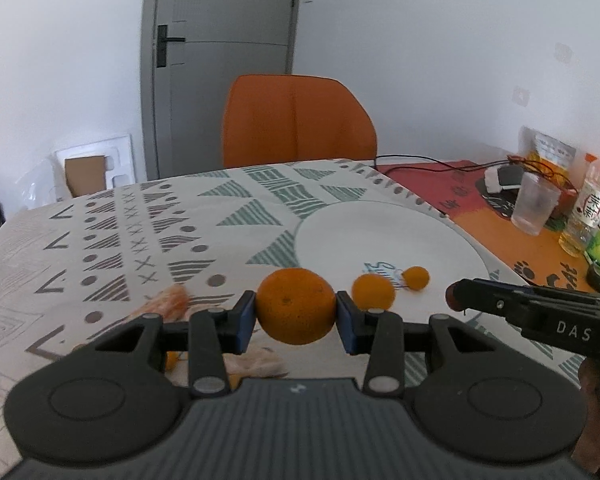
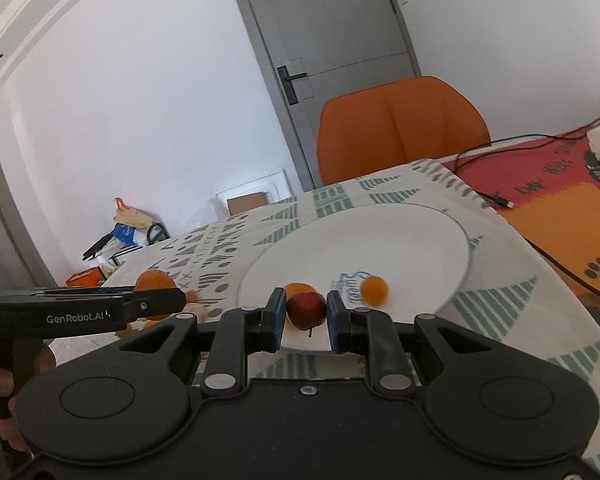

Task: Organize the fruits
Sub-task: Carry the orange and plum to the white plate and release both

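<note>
While both hands carry fruit, the relation that matters is how each load lies to the plate [image 1: 388, 236], the broad white disc filling the centre right of the left wrist view and the middle of the right wrist view. In the left wrist view the left gripper [image 1: 296, 312] has its jaws clamped on an orange [image 1: 295, 305], one pad on each flank, so the fruit sits squarely between them at the lower centre of the frame; the plate's near rim lies just ahead and to the right of it, so this hand looks to need a short push forward and rightward. In the right wrist view the right gripper [image 2: 303, 312] has its jaws closed tight on a small dark red fruit [image 2: 306, 309], its stem hanging down, and the plate's near edge lies directly beneath and beyond it, so I judge this hand the nearer to a drop. Two small orange fruits [image 1: 373, 291] [image 1: 415, 277] already rest on the near part of the plate, close together, right where both loads point. Other pieces of fruit [image 1: 172, 302] lie on the patterned cloth of the surface [image 1: 120, 240] at the lower left, apart from the plate. Neither held fruit being elongated, release angle matters little; clearing the two resting fruits matters more.
</note>
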The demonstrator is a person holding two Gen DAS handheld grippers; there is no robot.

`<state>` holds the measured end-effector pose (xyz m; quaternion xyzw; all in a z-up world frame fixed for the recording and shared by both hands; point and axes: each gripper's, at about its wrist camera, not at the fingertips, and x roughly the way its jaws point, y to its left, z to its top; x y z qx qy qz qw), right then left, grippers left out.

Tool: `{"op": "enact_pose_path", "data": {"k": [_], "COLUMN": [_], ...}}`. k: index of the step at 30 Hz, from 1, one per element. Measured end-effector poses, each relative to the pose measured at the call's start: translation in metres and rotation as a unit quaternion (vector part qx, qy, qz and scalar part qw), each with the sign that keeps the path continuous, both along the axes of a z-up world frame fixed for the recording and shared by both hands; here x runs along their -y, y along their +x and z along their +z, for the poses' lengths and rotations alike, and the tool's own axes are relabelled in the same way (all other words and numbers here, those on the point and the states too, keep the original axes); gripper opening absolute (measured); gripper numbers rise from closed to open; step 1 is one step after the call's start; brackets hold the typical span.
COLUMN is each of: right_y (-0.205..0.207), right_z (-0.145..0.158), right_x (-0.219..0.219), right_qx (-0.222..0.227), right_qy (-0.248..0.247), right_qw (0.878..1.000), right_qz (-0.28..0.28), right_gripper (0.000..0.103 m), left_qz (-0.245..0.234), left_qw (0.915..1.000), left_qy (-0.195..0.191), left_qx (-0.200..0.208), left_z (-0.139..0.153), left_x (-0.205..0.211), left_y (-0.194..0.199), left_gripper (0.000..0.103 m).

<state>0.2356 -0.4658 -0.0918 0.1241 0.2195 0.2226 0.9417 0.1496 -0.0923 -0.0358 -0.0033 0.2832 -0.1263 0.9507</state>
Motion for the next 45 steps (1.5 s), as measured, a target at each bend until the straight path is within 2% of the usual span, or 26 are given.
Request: {"op": "enact_pose_path", "data": {"k": [8, 11, 21, 28, 34, 41, 45], "right_y": [0.005, 0.006, 0.007, 0.006, 0.005, 0.006, 0.006], "right_z": [-0.003, -0.004, -0.005, -0.005, -0.004, -0.005, -0.004], "right_x": [0.015, 0.019, 0.031, 0.033, 0.035, 0.031, 0.028], "right_qx": [-0.001, 0.002, -0.002, 0.000, -0.002, -0.005, -0.003], "right_qy": [0.011, 0.016, 0.017, 0.018, 0.021, 0.021, 0.022], "right_qw": [1.000, 1.000, 0.999, 0.999, 0.999, 0.999, 0.999], "right_qz": [-0.016, -0.023, -0.037, -0.038, -0.038, -0.033, -0.030], "right_gripper": [0.020, 0.029, 0.029, 0.029, 0.029, 0.029, 0.033], "left_qz": [-0.021, -0.026, -0.045, -0.058, -0.061, -0.039, -0.018], "left_qw": [0.9997, 0.9996, 0.9988, 0.9981, 0.9979, 0.9992, 0.9996], "left_qy": [0.012, 0.015, 0.017, 0.020, 0.018, 0.006, 0.010], "left_qx": [-0.002, -0.002, -0.005, 0.008, 0.004, 0.011, 0.017], "left_z": [-0.002, -0.003, -0.007, 0.001, 0.003, 0.012, 0.014], "left_x": [0.023, 0.030, 0.048, 0.060, 0.066, 0.053, 0.040], "left_y": [0.013, 0.019, 0.032, 0.041, 0.043, 0.039, 0.033], "left_gripper": [0.041, 0.041, 0.041, 0.041, 0.041, 0.046, 0.061]}}
